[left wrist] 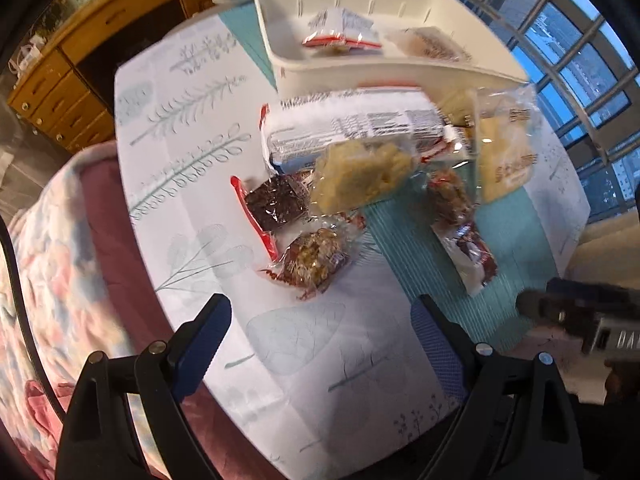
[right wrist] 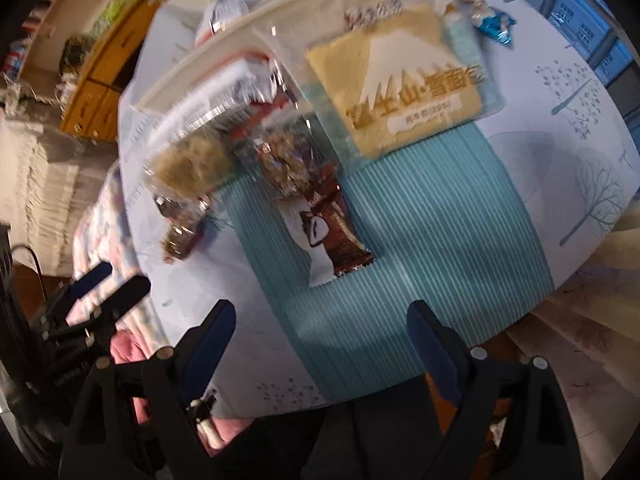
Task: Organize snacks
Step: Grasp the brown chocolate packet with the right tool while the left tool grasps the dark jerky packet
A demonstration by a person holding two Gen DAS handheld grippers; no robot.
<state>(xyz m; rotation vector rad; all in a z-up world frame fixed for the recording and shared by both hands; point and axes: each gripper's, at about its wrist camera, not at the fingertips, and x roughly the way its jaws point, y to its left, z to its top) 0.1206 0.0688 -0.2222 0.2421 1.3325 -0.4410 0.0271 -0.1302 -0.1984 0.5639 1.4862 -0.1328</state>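
Observation:
My left gripper (left wrist: 320,312) hangs open over the tablecloth, nothing between its fingers. Just beyond it lie a clear nut-bar packet (left wrist: 316,256), a dark brownie packet (left wrist: 276,200) and a yellow crumbly packet (left wrist: 360,172). A white tray (left wrist: 360,72) at the back holds a few packets. My right gripper (right wrist: 320,316) is open and empty above the teal runner (right wrist: 440,240). A brown and white wrapper (right wrist: 332,236) lies just ahead of it. A large yellow bread bag (right wrist: 400,84) lies further back.
The round table's near edge (right wrist: 540,300) curves close below both grippers. A flowery blanket (left wrist: 60,260) lies left of the table. A wooden drawer unit (left wrist: 60,92) stands behind on the left, windows (left wrist: 580,60) on the right. A blue candy (right wrist: 496,26) sits far back.

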